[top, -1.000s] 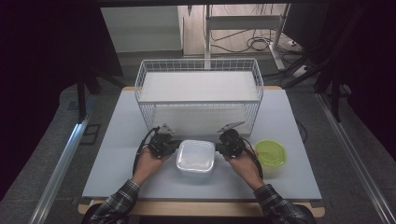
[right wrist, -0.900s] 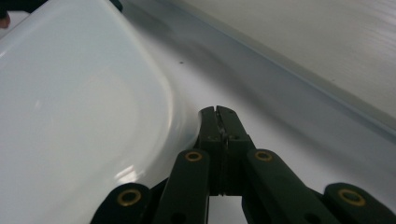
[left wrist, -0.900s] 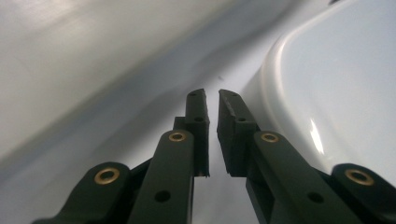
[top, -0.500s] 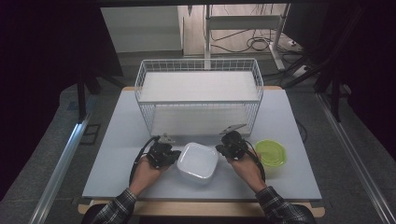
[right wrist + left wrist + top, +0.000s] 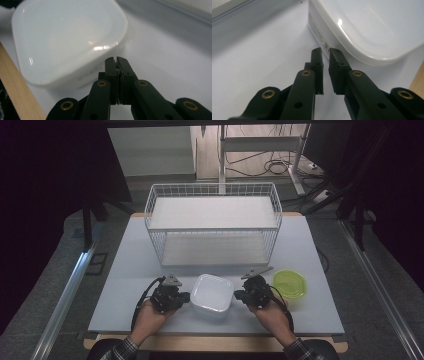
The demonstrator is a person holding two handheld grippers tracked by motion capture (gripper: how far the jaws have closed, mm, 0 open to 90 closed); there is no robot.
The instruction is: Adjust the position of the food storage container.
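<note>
Since prev frames, both grippers + white rounded-square plastic container (image 5: 213,294) are sitting nearer the table's front edge. Left gripper (image 5: 187,296), jaws pressed together, is touching container's left wall; right gripper (image 5: 237,295), also pressed together, is touching its right wall. Container's sitting btwn them.

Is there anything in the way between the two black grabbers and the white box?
No, nothing visible is in the way. The left gripper and the right gripper sit at opposite sides of the white box, both with jaws shut, their tips right up against its sides with just bare table around.
</note>
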